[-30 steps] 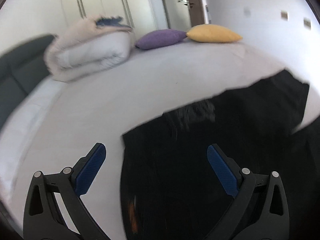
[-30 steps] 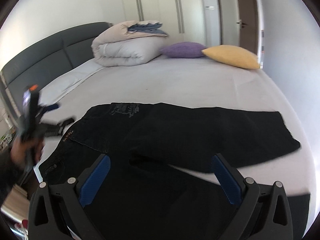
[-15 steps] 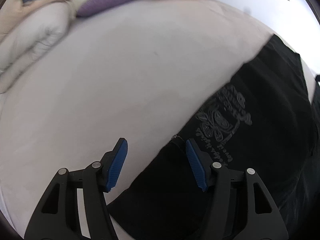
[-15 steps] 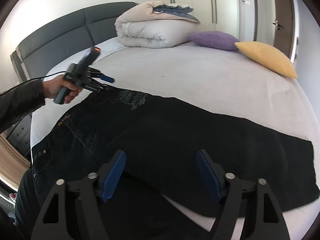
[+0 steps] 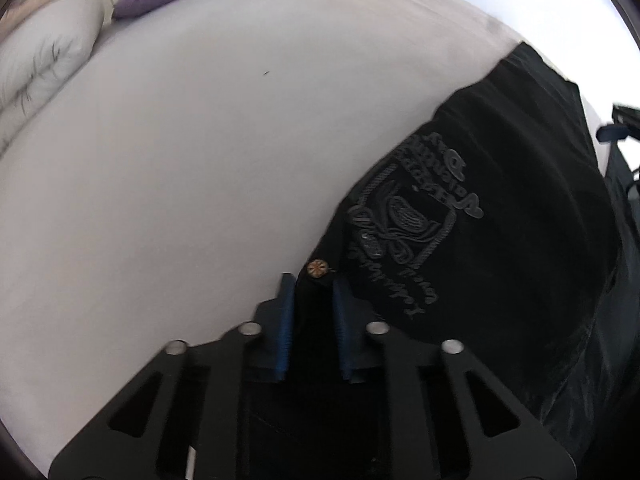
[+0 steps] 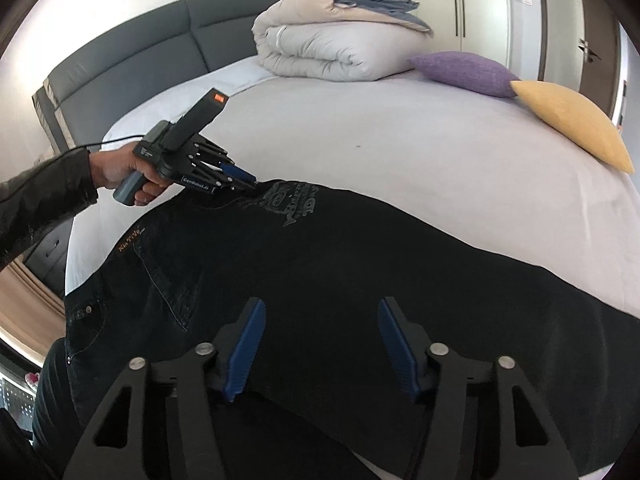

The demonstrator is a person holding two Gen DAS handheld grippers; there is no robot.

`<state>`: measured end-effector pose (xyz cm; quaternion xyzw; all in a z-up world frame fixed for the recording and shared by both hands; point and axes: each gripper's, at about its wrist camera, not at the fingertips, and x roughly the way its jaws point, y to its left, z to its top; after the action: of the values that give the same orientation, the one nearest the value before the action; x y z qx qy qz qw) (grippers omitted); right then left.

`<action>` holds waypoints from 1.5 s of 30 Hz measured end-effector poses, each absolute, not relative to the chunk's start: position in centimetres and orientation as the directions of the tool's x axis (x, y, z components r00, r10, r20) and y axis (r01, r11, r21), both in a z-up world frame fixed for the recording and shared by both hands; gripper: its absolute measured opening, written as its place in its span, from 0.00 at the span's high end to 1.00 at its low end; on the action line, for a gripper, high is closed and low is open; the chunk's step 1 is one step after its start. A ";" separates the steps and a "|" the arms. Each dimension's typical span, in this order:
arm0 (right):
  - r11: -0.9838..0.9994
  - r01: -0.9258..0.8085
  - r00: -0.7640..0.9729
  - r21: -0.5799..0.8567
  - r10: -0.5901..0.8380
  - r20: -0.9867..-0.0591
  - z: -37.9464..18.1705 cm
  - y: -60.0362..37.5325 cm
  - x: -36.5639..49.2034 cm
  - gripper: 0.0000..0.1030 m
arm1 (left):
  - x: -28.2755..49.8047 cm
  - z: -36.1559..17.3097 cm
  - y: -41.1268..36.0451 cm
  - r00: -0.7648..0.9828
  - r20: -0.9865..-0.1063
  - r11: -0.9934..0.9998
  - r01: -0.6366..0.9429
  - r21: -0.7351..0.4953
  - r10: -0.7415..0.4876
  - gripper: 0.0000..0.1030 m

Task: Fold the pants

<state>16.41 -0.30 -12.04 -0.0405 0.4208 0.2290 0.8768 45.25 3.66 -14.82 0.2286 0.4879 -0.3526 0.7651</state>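
The left gripper (image 5: 312,288) was closing on the dark denim pants (image 5: 500,240); the right gripper (image 6: 320,332) was closing, half-spread, above them.

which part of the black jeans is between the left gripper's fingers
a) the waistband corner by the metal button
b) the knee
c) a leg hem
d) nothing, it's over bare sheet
a: in the left wrist view the left gripper is closing on the edge of the black jeans, just below the metal button and beside the embroidered pocket design.
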 end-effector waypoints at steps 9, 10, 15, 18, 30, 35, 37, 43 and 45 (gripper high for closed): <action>0.862 -0.507 0.533 0.006 0.319 -0.783 -11.5 2.0 21.5 0.47 | 39.3 -12.1 3.9 0.535 -0.776 0.709 0.685 0.168 -0.334 0.95; 0.862 -0.507 0.539 -0.009 0.309 -0.783 -11.3 2.2 22.6 0.47 | 38.5 -11.8 3.8 0.550 -0.762 0.711 0.681 0.173 -0.342 0.95; 0.828 -0.549 0.544 -0.111 0.254 -0.800 -11.5 4.3 26.2 0.47 | 34.6 -9.9 4.9 0.603 -0.706 0.706 0.678 0.207 -0.372 0.96; 0.808 -0.574 0.508 -0.135 0.222 -0.832 -12.5 5.2 28.4 0.47 | 32.8 -9.1 5.8 0.625 -0.683 0.695 0.679 0.237 -0.377 0.96; 0.788 -0.600 0.453 -0.139 0.192 -0.871 -14.0 6.5 29.7 0.90 | 31.7 -8.7 8.1 0.627 -0.663 0.708 0.677 0.203 -0.409 0.96; 0.820 -0.559 0.480 -0.122 0.200 -0.854 -12.9 7.3 28.3 0.95 | 30.5 -8.1 8.7 0.628 -0.656 0.723 0.668 0.177 -0.420 0.96; 0.831 -0.546 0.494 -0.107 0.216 -0.842 -12.4 8.0 27.3 0.95 | 30.2 -7.6 9.2 0.625 -0.654 0.730 0.665 0.159 -0.427 0.96; 0.832 -0.555 0.483 0.009 0.331 -0.810 -12.1 11.4 23.7 0.96 | 26.6 -7.0 9.9 0.610 -0.665 0.737 0.663 0.130 -0.432 0.96; 0.810 -0.586 0.478 0.001 0.347 -0.807 -12.2 12.8 21.7 0.96 | 24.7 -7.1 10.4 0.601 -0.673 0.740 0.662 0.117 -0.431 0.96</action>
<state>21.66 12.75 -12.15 -0.1391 0.4304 0.2751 0.8484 24.74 10.38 -7.11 0.1807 0.3194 -0.3119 0.8764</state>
